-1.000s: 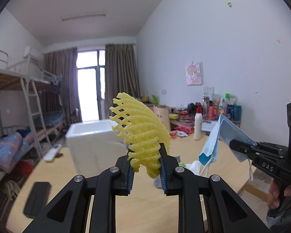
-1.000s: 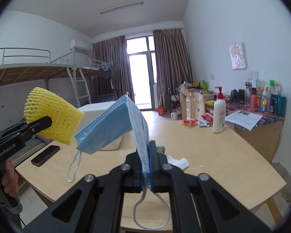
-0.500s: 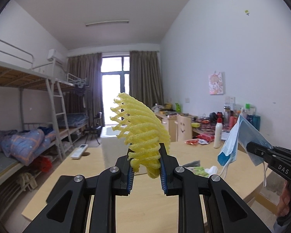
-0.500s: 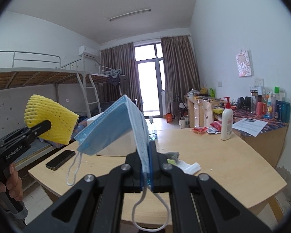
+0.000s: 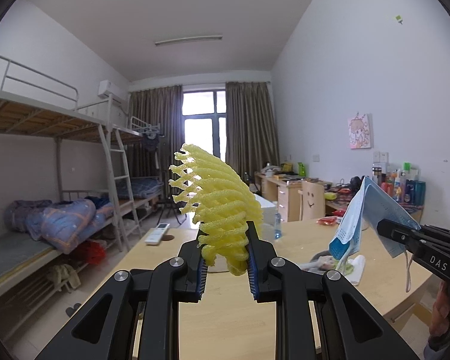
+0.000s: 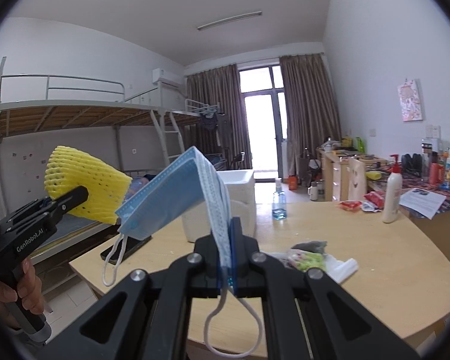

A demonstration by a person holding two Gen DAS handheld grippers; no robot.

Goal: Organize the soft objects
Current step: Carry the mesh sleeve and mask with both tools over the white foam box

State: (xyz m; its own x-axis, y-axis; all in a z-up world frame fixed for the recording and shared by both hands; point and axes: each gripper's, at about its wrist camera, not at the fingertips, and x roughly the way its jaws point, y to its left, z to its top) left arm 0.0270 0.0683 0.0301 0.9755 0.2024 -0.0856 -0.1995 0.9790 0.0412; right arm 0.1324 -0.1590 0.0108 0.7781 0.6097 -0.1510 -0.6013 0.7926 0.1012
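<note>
Grippers meet over a round pale-wood table [image 6: 375, 258] in a dormitory room. The left gripper [image 5: 226, 258] clamps a yellow foam fruit net [image 5: 219, 207] between its blue-padded fingers, holding it upright in the air above the tabletop. The right gripper [image 6: 226, 258] is pinched tight on a folded blue surgical face mask [image 6: 177, 198] (its white ear loops dangle below the fingers). Beyond them a white foam box [image 6: 237, 198] stands on the table, near a small heap of soft items [image 6: 309, 255].
</note>
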